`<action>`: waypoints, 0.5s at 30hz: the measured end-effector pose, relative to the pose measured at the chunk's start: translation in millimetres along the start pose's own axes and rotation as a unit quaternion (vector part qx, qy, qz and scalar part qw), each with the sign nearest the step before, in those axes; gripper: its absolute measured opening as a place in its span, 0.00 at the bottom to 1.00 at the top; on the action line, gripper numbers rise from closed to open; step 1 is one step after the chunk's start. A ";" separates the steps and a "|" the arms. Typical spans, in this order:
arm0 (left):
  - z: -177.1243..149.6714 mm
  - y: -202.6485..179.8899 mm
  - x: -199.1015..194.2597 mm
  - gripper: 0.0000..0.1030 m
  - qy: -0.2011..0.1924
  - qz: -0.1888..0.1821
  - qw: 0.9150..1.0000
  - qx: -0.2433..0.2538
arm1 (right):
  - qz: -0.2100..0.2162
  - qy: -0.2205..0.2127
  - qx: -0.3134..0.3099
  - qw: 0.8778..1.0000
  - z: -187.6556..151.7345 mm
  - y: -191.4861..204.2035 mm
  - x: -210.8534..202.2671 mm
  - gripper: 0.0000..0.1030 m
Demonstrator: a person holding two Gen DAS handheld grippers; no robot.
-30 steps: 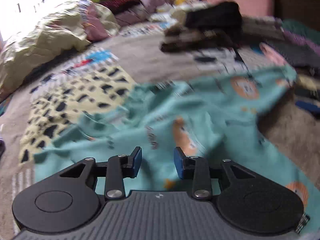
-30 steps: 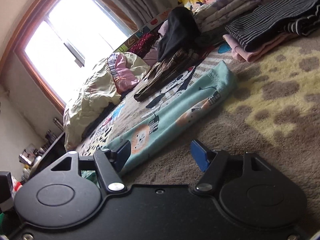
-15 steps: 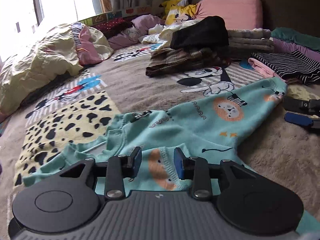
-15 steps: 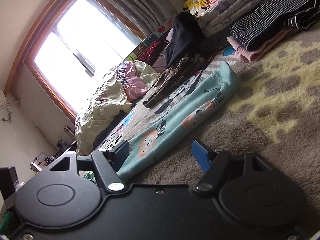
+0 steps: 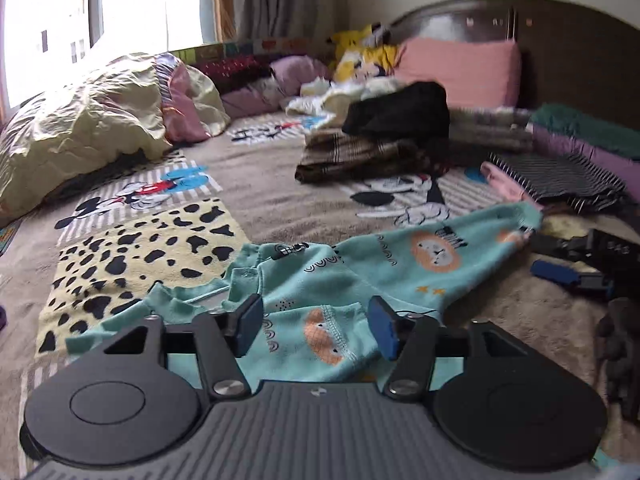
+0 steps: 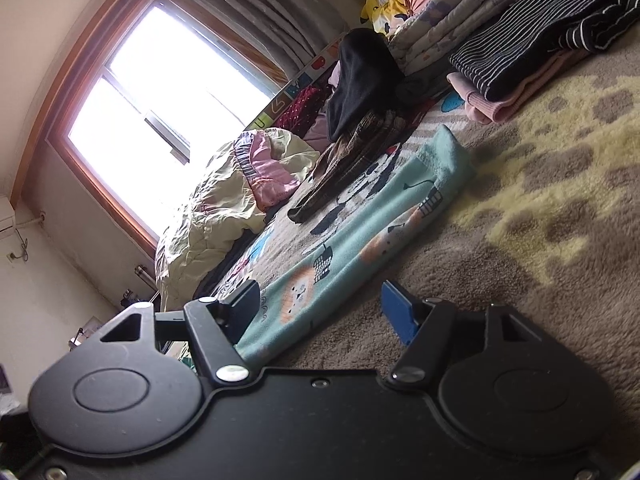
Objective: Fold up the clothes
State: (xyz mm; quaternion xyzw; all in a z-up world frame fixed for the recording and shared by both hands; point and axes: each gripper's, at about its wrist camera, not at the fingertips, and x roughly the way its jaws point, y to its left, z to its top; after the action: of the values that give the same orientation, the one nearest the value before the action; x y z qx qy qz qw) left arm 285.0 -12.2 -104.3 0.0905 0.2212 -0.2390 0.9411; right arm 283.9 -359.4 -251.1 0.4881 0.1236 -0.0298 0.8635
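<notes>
I've got the teal top lying crumpled on the bed blanket, collar toward the leopard patch, one sleeve stretched out to the R, its cuff ending near the folded stack. Open blanket lies L of the top and beyond it, up to the plaid pile. R side is tighter: striped fold over a pink one, then purple and green folds behind, so 4 folded pieces I can count there in the L cam. Far edge is headboard w/ 1 pink pillow; window side is blocked by the yellow quilt.

L gripper sits low and level over the top's hem area, fingers spread, fabric w/ an orange print showing between them; can't tell if the pads touch cloth. R gripper is rolled over sideways, low to the blanket, fingers spread wide, nothing pinched. Its L finger is over the sleeve edge, its R finger over bare blanket. In the L cam I see the R gripper's blue pad just past the sleeve, R of it.

2 grippers, 1 teal top, 1 black garment on the plaid pile.
</notes>
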 end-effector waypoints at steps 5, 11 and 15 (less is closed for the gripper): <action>-44.0 14.0 -56.3 0.61 -0.043 -0.016 0.998 -0.039 | -0.019 -0.010 0.058 0.998 7.6 -9.1 -3.0 0.30; -62.6 54.3 -61.8 0.61 -0.043 -0.005 0.996 -0.082 | -0.054 -0.017 0.118 0.991 31.3 -12.7 19.7 0.23; -67.2 66.5 -62.1 0.61 -0.037 -0.009 0.996 -0.085 | -0.065 -0.045 0.153 0.985 42.7 -16.4 33.2 0.26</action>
State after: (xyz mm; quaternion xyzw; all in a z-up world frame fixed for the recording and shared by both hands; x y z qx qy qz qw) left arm 243.6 89.7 -130.9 -0.0012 0.2065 -0.2311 0.9508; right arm 321.1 -402.0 -251.8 0.6034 0.1099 -0.1268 0.7796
